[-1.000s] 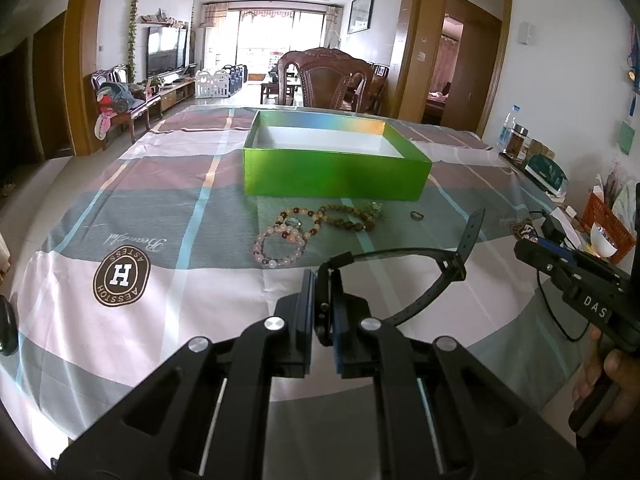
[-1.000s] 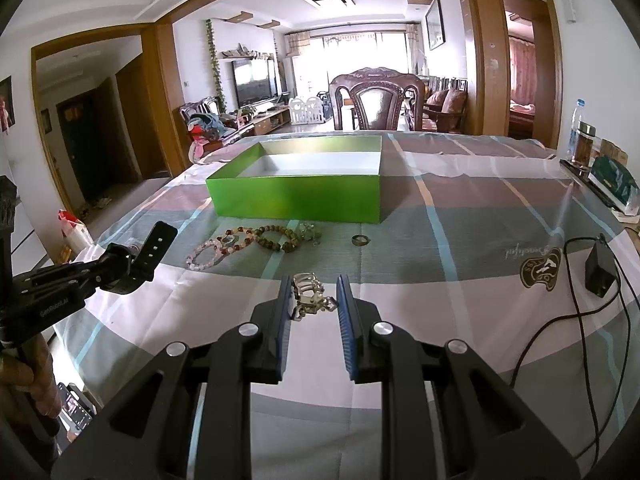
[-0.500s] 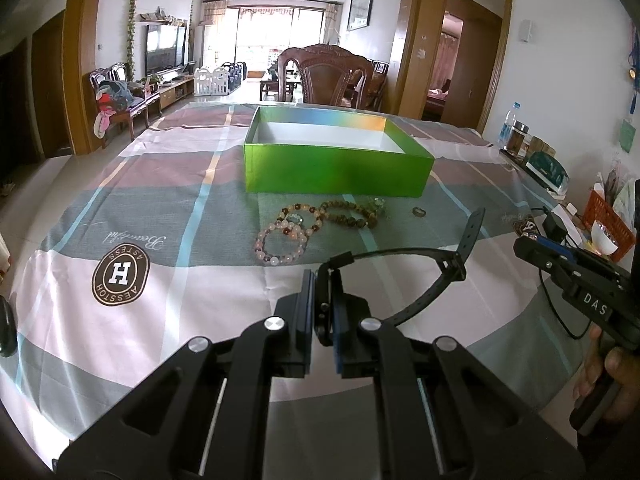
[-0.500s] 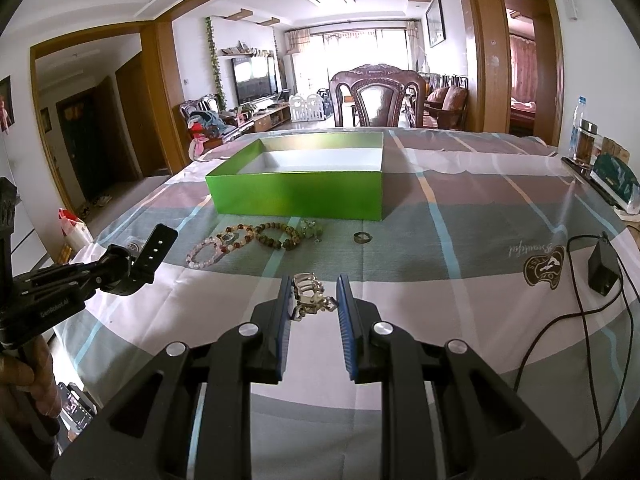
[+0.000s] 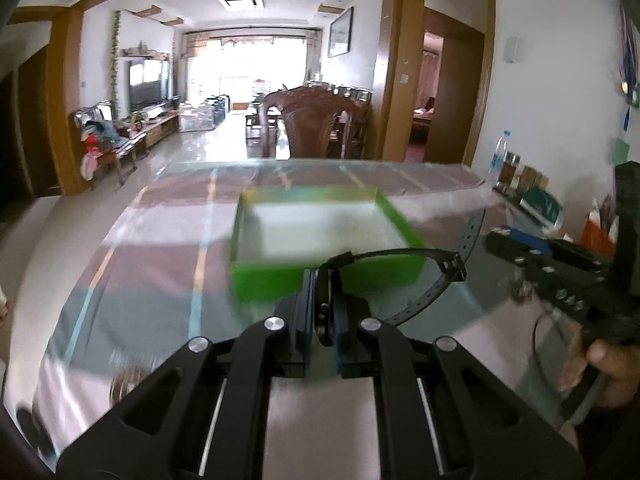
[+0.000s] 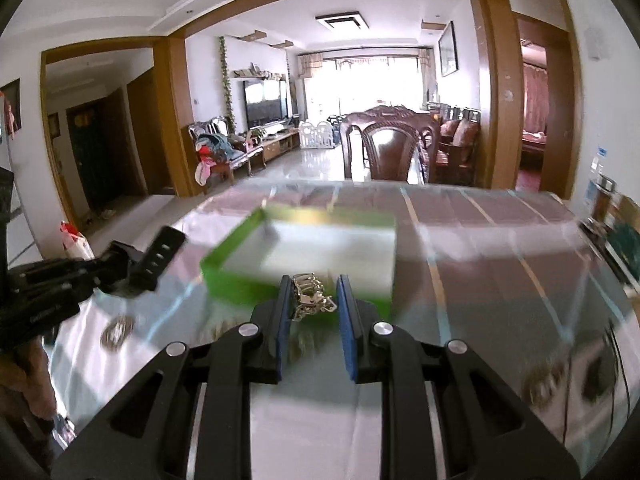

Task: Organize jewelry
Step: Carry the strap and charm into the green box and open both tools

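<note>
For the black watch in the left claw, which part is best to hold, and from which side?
Probably the case end, from the near side, where the left claw already pinches the watch. That part is thick and stiff; the thin strap curves away to the right and would likely bend or slip between the pads.

Both grippers have lifted and moved toward the green box: left gripper carrying the watch, right gripper carrying the silver bracelet, each now just before its near wall.
</note>
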{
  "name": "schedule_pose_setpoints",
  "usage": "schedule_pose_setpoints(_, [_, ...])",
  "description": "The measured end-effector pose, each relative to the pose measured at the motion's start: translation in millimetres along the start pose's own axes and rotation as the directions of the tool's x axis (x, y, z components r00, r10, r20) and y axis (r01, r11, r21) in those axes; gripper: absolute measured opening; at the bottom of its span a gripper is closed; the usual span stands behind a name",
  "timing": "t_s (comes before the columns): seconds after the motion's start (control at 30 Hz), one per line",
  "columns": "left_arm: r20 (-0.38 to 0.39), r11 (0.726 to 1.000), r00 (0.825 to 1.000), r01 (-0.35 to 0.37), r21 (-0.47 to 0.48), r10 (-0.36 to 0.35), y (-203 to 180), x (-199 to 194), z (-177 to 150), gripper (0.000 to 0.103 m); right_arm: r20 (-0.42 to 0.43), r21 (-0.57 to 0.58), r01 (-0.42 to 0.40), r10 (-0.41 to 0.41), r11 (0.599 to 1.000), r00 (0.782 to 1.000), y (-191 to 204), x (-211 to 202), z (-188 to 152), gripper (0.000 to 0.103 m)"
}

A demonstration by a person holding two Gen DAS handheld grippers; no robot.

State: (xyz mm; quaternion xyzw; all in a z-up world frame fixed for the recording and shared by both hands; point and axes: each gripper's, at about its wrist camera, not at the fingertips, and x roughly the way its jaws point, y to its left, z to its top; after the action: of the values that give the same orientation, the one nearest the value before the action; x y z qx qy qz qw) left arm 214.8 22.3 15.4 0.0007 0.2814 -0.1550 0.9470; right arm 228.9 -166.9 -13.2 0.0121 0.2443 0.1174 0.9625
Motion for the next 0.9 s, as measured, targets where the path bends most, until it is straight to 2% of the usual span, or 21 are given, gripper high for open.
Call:
schedule_pose_setpoints(0.13, [-0.09,0.999,0.996,0.017,-0.035,-0.02,13,72,46,0.008,-0.079,0.04,0.001,0.002,0.999,0.997,-12,86,38,0.022])
schedule_pose_setpoints(0.2, [-0.155,0.998,0.988,-0.026,-0.065,0.015,26,119,59,0.008,-0.114,0.067,0.021,-0.013,0.998,0.993,-21,124,44,0.022])
schedule_pose_setpoints(0.3, [-0.226,0.992,0.973,-0.071,-0.108,0.045,44,170,61,0.008,-0.157,0.085,0.073,-0.059,0.994,0.986,-33,168,45,0.022])
schedule_pose_setpoints(0.37, [-0.253,0.988,0.965,-0.104,-0.115,0.072,51,189,58,0.01,-0.205,0.096,0.088,-0.067,0.991,0.976,-40,195,41,0.023])
schedule_pose_setpoints(0.4, [-0.26,0.986,0.962,-0.112,-0.125,0.077,55,195,57,0.022,-0.216,0.098,0.09,-0.067,0.991,0.974,-42,200,41,0.031])
schedule_pose_setpoints(0.43, [-0.261,0.985,0.963,-0.109,-0.135,0.071,57,199,55,0.055,-0.22,0.107,0.092,-0.067,0.99,0.973,-45,204,39,0.038])
schedule_pose_setpoints(0.47, [-0.239,0.983,0.969,-0.106,-0.149,0.068,60,196,54,0.072,-0.211,0.119,0.093,-0.066,0.989,0.975,-48,201,38,0.053])
schedule_pose_setpoints(0.5, [-0.19,0.982,0.978,-0.112,-0.155,0.081,61,185,54,0.083,-0.191,0.137,0.093,-0.066,0.986,0.979,-51,194,38,0.06])
schedule_pose_setpoints(0.53, [-0.154,0.981,0.984,-0.111,-0.156,0.087,60,177,56,0.084,-0.149,0.166,0.079,-0.054,0.983,0.987,-54,176,38,0.062])
schedule_pose_setpoints(0.6, [-0.067,0.985,0.995,-0.081,-0.153,0.071,57,137,55,0.085,-0.085,0.19,0.049,-0.033,0.981,0.996,-58,146,43,0.073])
schedule_pose_setpoints(0.63, [-0.01,0.986,0.998,-0.066,-0.153,0.066,54,111,52,0.089,-0.04,0.206,0.034,-0.026,0.978,0.999,-59,119,42,0.075])
schedule_pose_setpoints(0.67, [0.039,0.988,0.997,-0.057,-0.147,0.063,51,89,49,0.092,-0.003,0.213,0.019,-0.019,0.977,1.0,-59,95,42,0.083])
schedule_pose_setpoints(0.7, [0.103,0.989,0.992,-0.056,-0.137,0.071,47,60,40,0.099,0.043,0.209,-0.008,-0.001,0.978,0.999,-56,67,38,0.09])
schedule_pose_setpoints(0.73, [0.144,0.99,0.986,-0.061,-0.13,0.079,43,40,33,0.099,0.111,0.182,-0.032,0.012,0.983,0.994,-49,28,27,0.093])
schedule_pose_setpoints(0.77, [0.193,0.991,0.977,-0.067,-0.117,0.089,38,12,17,0.099,0.146,0.158,-0.029,0.005,0.987,0.989,-45,7,20,0.096])
schedule_pose_setpoints(0.8, [0.212,0.992,0.973,-0.076,-0.104,0.097,34,-8,2,0.099,0.186,0.12,-0.004,-0.018,0.993,0.982,-37,-22,5,0.097])
schedule_pose_setpoints(0.9, [0.228,0.985,0.96,-0.141,-0.098,0.16,23,-46,-45,0.099,0.192,0.069,0.034,-0.047,0.997,0.98,-22,-61,-32,0.097])
